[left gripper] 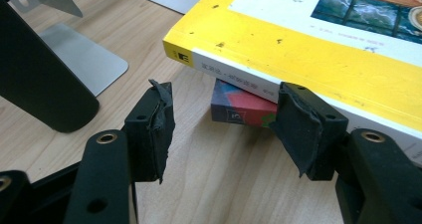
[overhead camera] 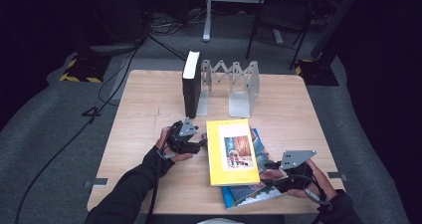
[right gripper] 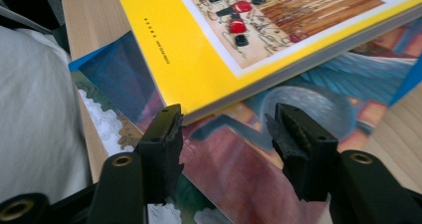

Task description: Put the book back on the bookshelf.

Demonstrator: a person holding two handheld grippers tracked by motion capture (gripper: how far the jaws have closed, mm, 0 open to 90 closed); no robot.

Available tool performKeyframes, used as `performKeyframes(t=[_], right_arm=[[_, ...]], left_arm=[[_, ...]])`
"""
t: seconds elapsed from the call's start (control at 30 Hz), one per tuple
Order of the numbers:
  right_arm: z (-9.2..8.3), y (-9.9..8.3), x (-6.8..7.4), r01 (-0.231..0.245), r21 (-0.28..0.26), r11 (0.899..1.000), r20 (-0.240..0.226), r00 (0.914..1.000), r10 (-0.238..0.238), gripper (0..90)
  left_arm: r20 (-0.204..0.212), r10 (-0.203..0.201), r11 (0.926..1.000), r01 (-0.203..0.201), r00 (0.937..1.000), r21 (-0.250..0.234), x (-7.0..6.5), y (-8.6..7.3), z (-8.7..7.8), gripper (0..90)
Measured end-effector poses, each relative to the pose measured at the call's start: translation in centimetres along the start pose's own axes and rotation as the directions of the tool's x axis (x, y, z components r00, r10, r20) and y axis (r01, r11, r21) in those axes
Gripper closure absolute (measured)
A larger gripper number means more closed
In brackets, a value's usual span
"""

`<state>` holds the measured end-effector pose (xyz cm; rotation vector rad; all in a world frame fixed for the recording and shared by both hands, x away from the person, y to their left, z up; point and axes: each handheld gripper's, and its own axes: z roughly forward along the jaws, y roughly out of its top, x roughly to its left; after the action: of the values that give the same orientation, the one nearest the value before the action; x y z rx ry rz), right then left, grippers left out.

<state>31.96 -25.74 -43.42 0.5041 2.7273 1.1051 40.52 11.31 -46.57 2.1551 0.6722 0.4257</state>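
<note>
- Left claw [overhead camera: 203, 143] sits at the spine side of the yellow book [overhead camera: 232, 152], spread, nothing between its pads [left gripper: 154, 129]
- Behind it a black book [overhead camera: 191, 84] stands against the metal bookend [overhead camera: 234, 84] at the far side of the surface [overhead camera: 144, 109]
- Yellow book lies flat, skewed on top of a blue book [overhead camera: 246, 194], near the front edge
- It looks a stiff, fairly thick paperback with a glossy, likely slippery cover; best taken at the spine or by an overhanging edge
- Right claw [overhead camera: 271, 173] is spread too, at the yellow book's near right corner, pinching nothing
</note>
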Motion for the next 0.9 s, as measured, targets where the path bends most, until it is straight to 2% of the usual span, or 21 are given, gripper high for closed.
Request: performKeyframes(t=[0.07,0.2,0.3,0.4,0.5,0.8,0.9], right_arm=[[-0.2,-0.1,-0.2,-0.006,0.005,1.0,0.018,0.9998,0.006,50.1],[0.5,0.0,0.1,0.038,0.08,0.996,0.014,0.9991,-0.039,55.7],[0.9,0.4,0.1,0.055,0.095,0.994,0.005,0.9984,-0.056,54.4],[1.2,0.7,0.0,0.049,0.099,0.994,-0.003,0.9988,-0.049,52.6],[1.5,0.8,-0.4,0.033,0.084,0.996,-0.013,0.9994,-0.032,52.2],[1.3,0.7,-0.8,-0.005,0.053,0.999,0.004,1.0,0.005,49.4],[0.2,0.7,-1.2,-0.044,-0.003,0.999,0.003,0.999,0.044,49.2]], left_arm=[[0.007,0.004,1.0,-0.004,1.0,0.001,-0.1,-0.1,-0.1,40.7],[0.002,0.004,1.0,-0.004,1.0,0.001,-0.2,-0.1,-0.1,40.6],[0.012,0.0,1.0,0.0,0.9999,-0.003,-0.1,-0.1,-0.1,40.6],[0.01,-0.005,1.0,0.005,0.9999,-0.002,-0.1,-0.1,-0.1,40.7],[0.01,-0.005,1.0,0.006,0.9999,-0.007,-0.1,-0.1,0.0,41.1],[0.013,0.004,1.0,-0.003,0.9999,-0.005,-0.1,0.0,-0.1,40.5],[0.014,0.003,1.0,-0.002,0.9999,-0.006,-0.1,-0.1,-0.1,40.6]])
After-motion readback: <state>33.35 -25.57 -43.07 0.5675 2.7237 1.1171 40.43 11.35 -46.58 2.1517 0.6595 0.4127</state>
